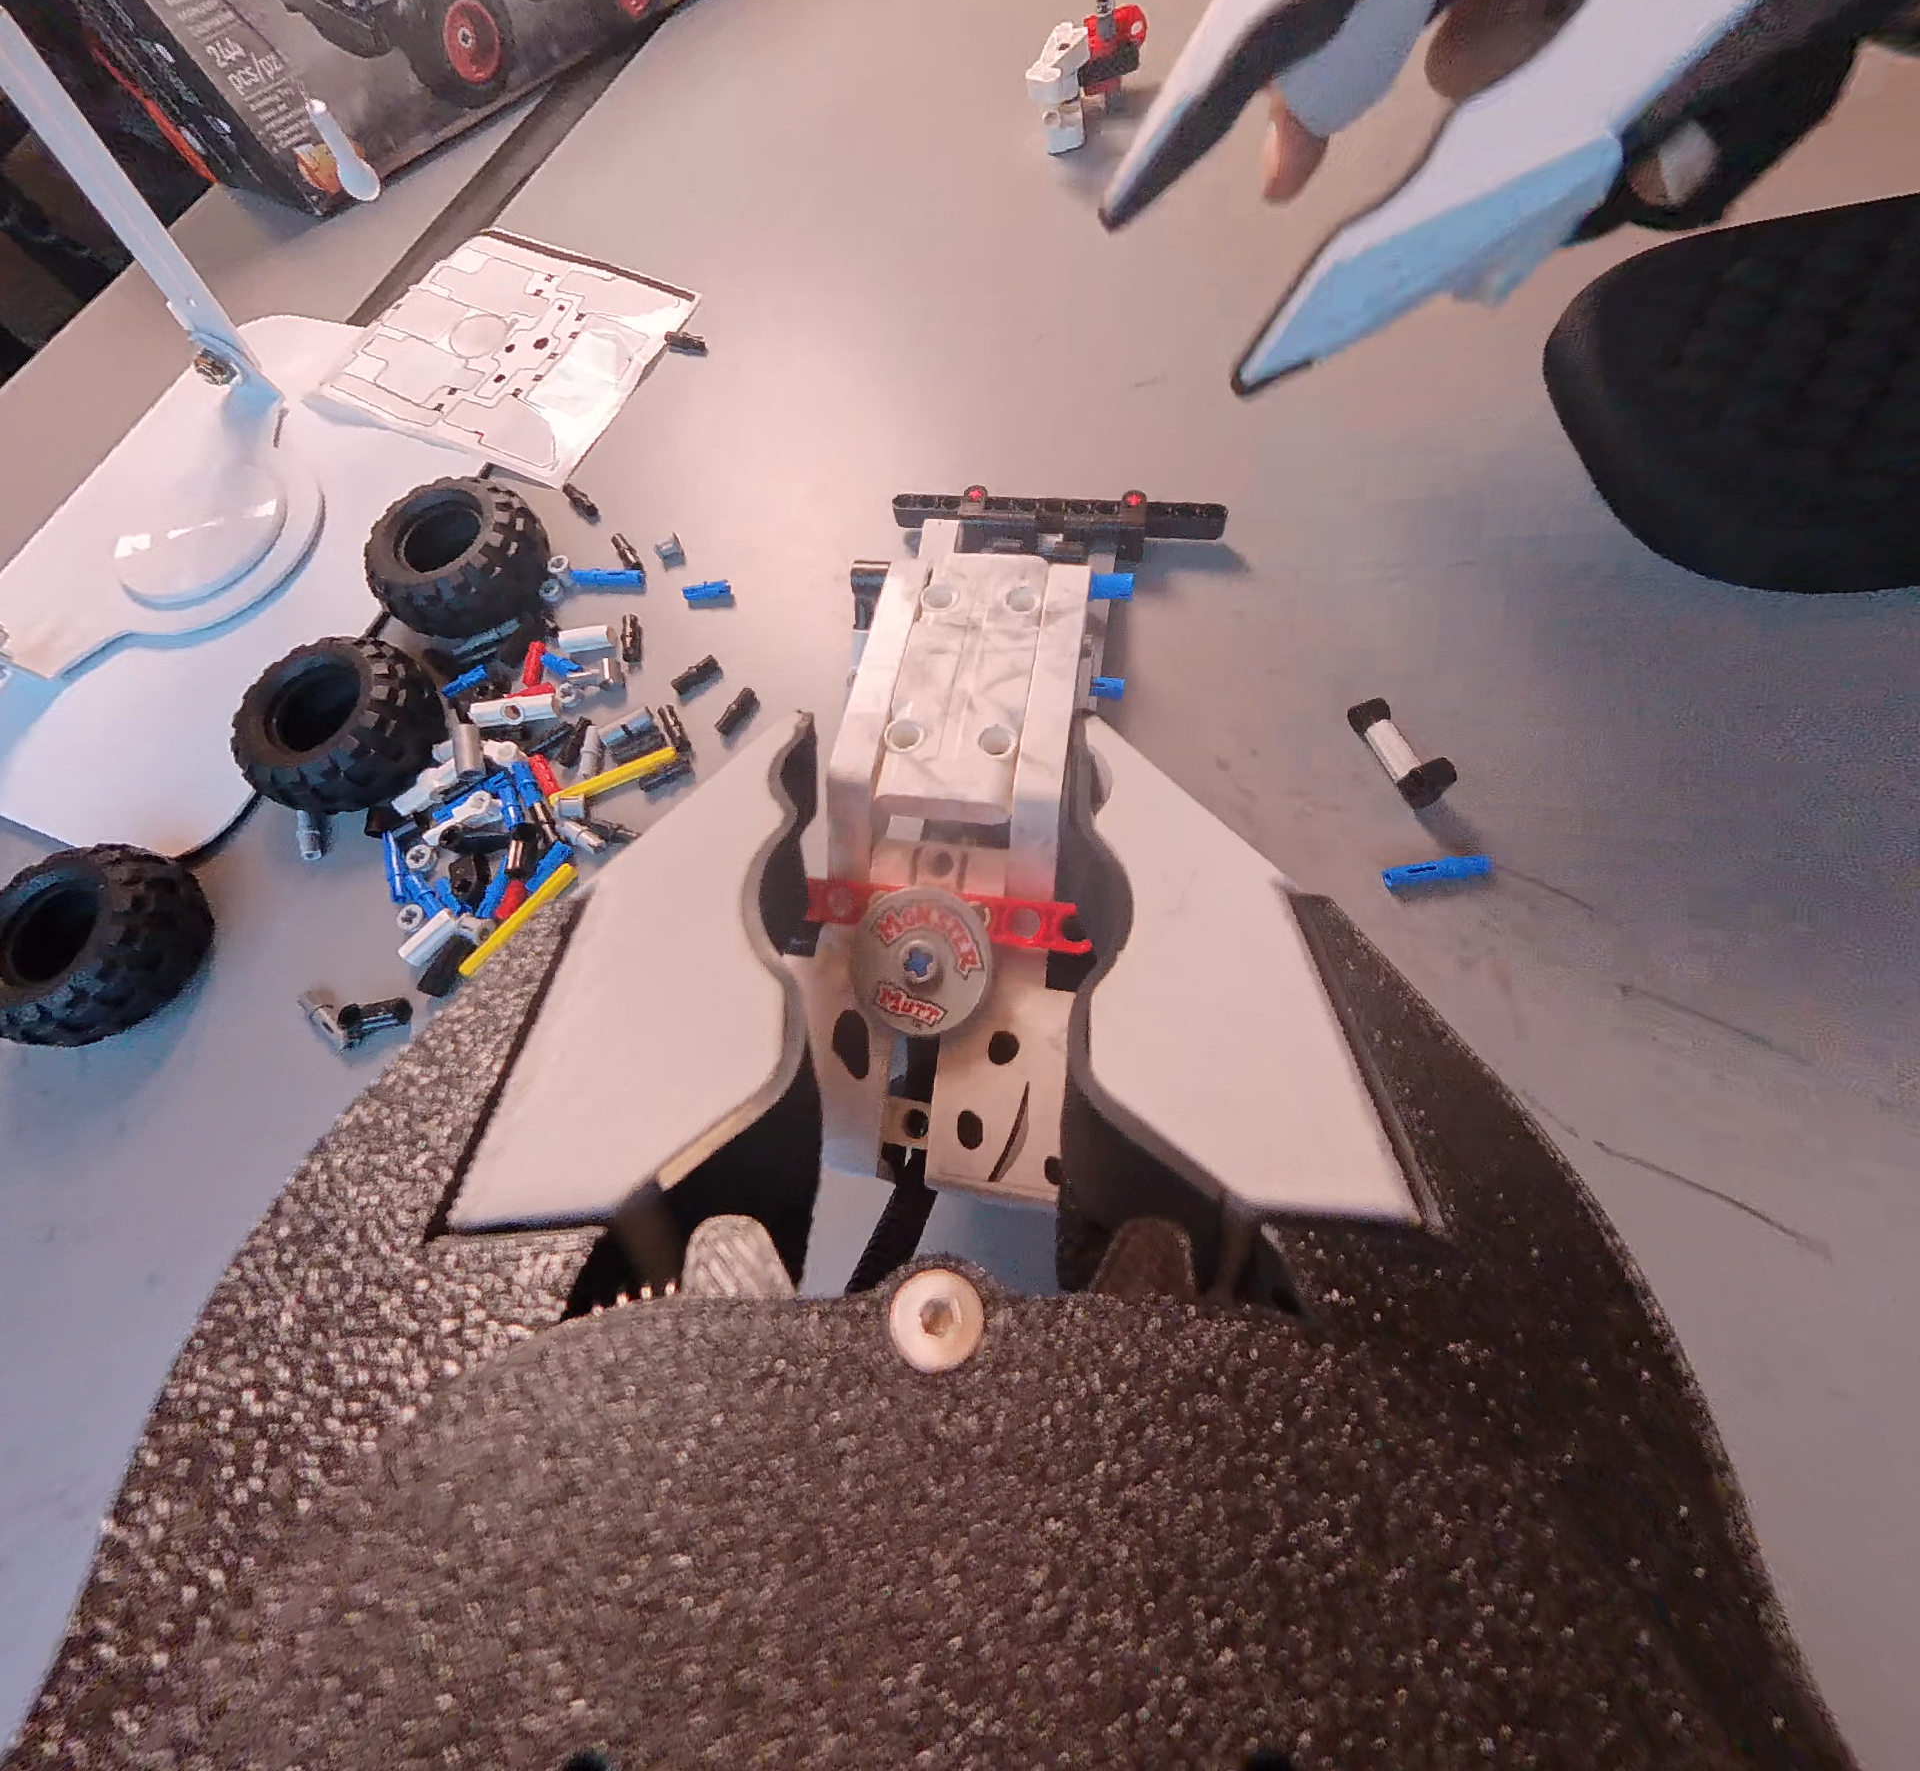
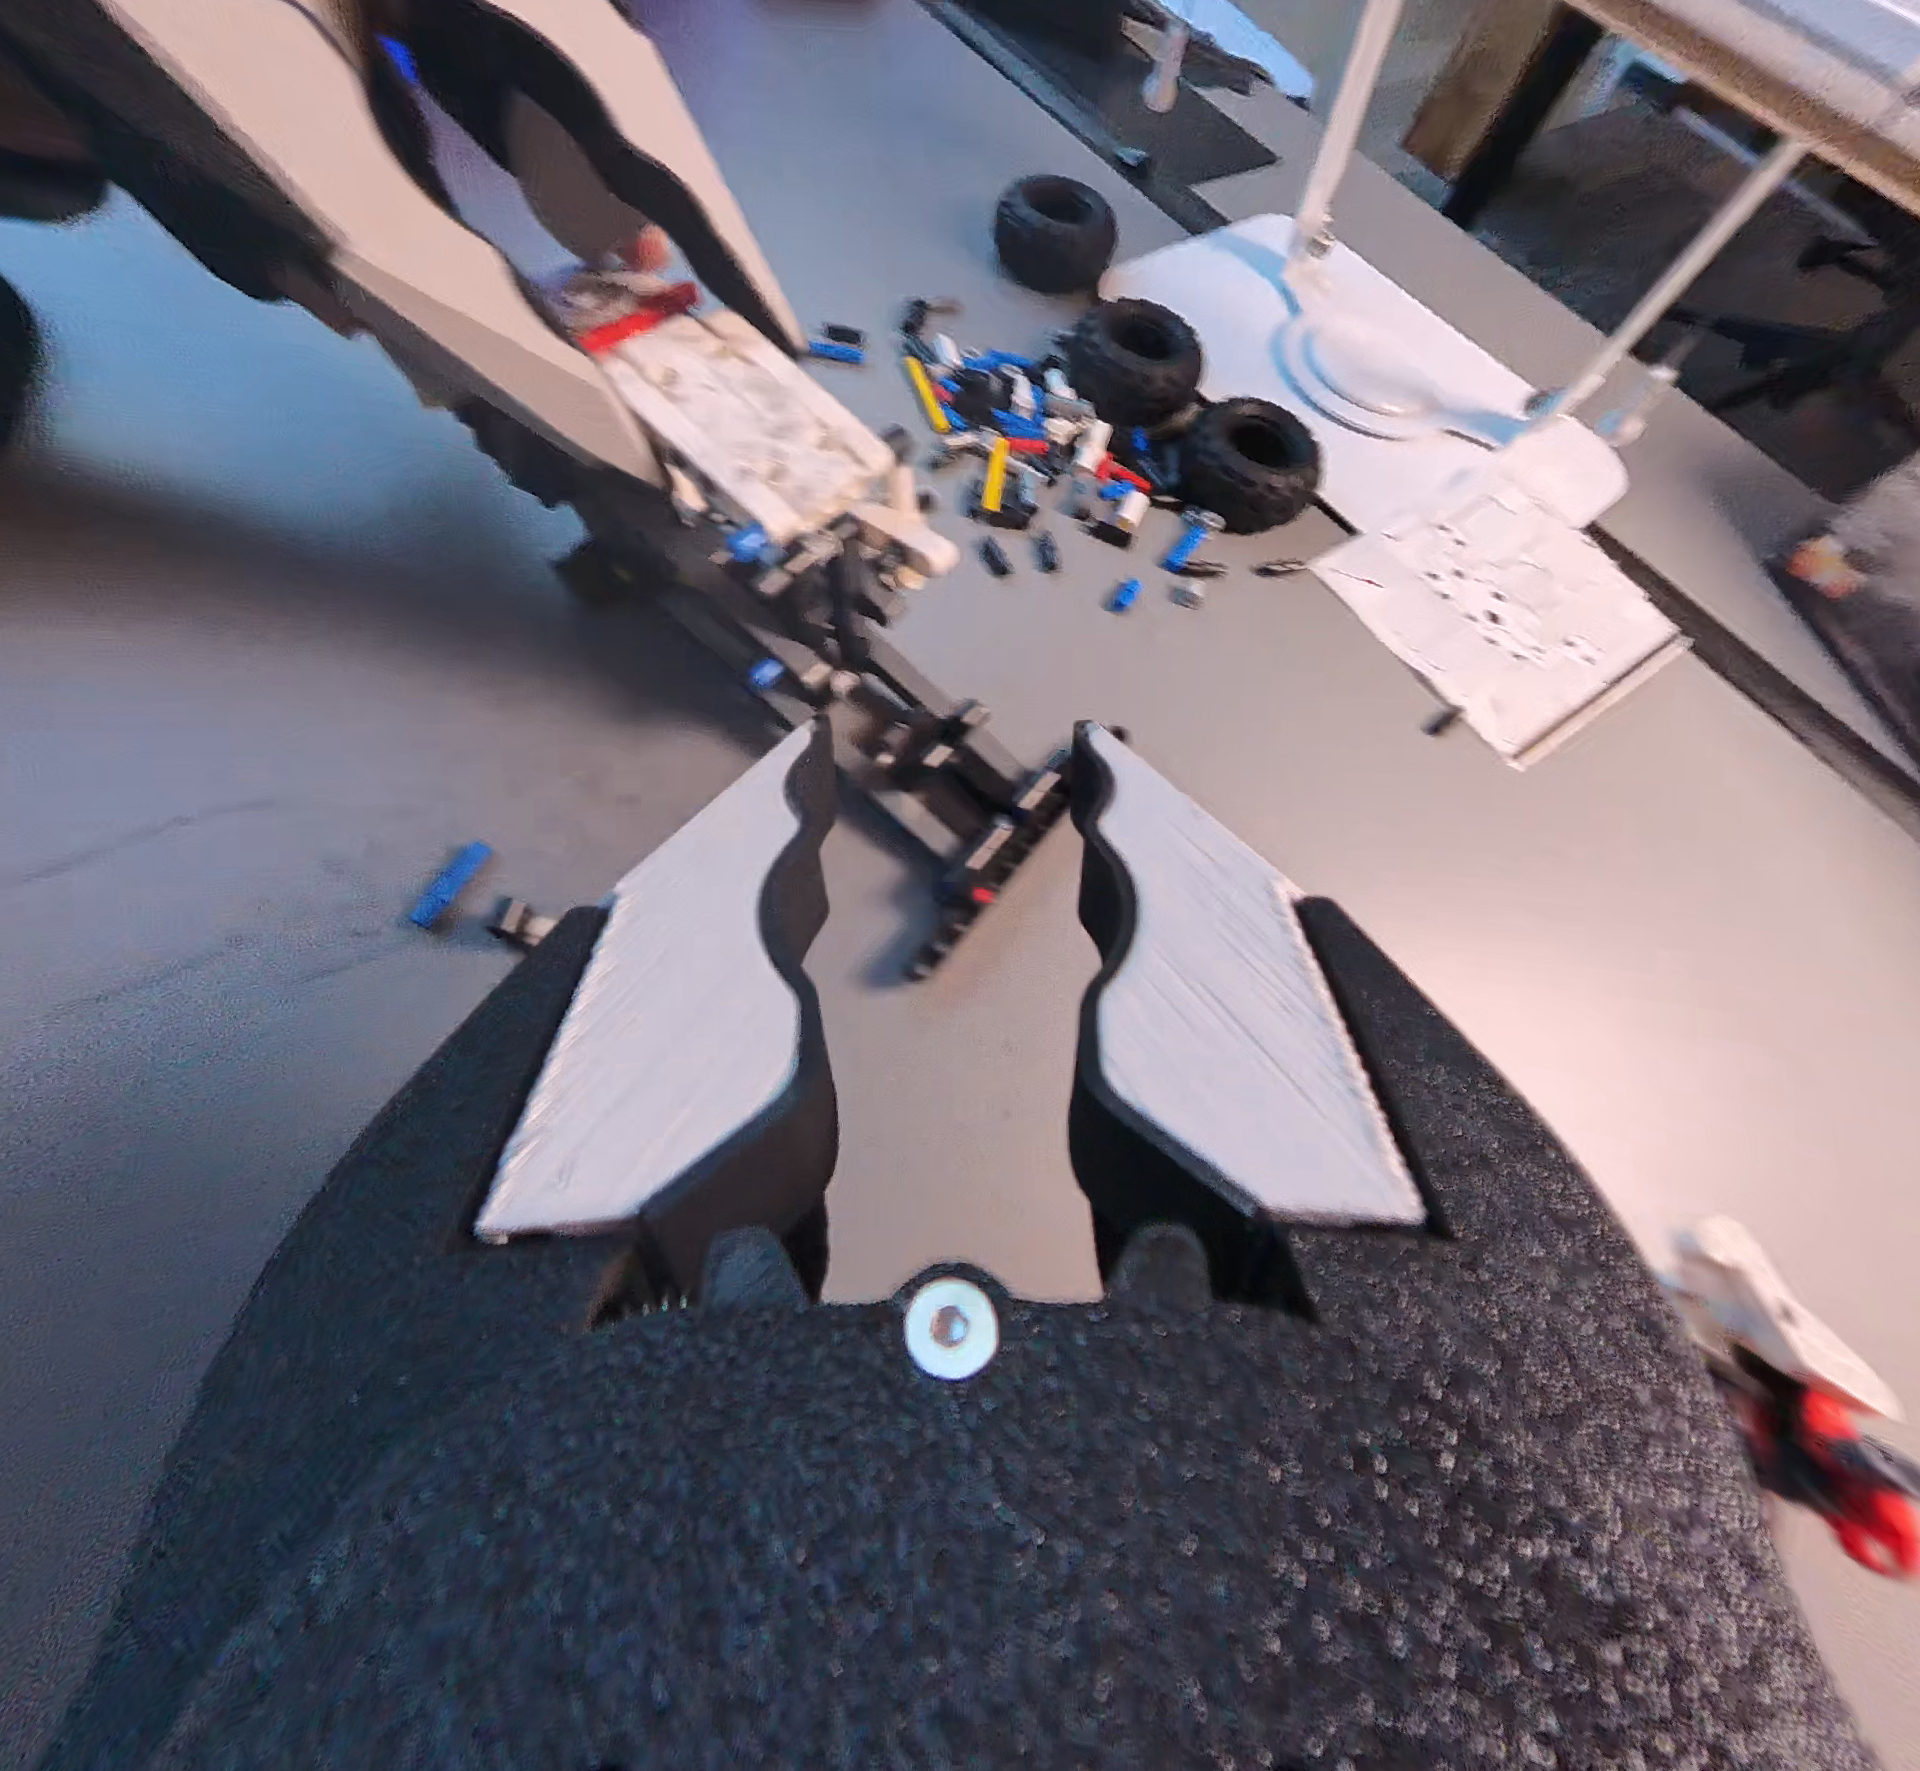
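Note:
My left gripper (image 1: 945, 734) is shut on a white spotted toy truck body (image 1: 956, 641) built of bricks, which rests on the grey table (image 1: 1351, 1046). A red beam and a round grey badge (image 1: 920, 963) sit between the fingers. A black holed beam (image 1: 1060, 508) crosses the model's far end. My right gripper (image 2: 953, 734) is open and empty, its tips just over that black beam (image 2: 997, 848). In the left wrist view it (image 1: 1174, 298) hovers at the upper right. The right wrist view shows the left gripper (image 2: 727, 412) on the truck body (image 2: 748, 433).
A pile of small loose parts (image 1: 520, 786) and three black tyres (image 1: 457, 558) lie left of the model. A white lamp base (image 1: 156, 578), sticker sheet (image 1: 509, 350) and the set's box (image 1: 364, 7) stand behind. A small red-white sub-assembly (image 1: 1091, 64), a blue pin (image 1: 1434, 874) and a black seat (image 1: 1745, 412) are at the right.

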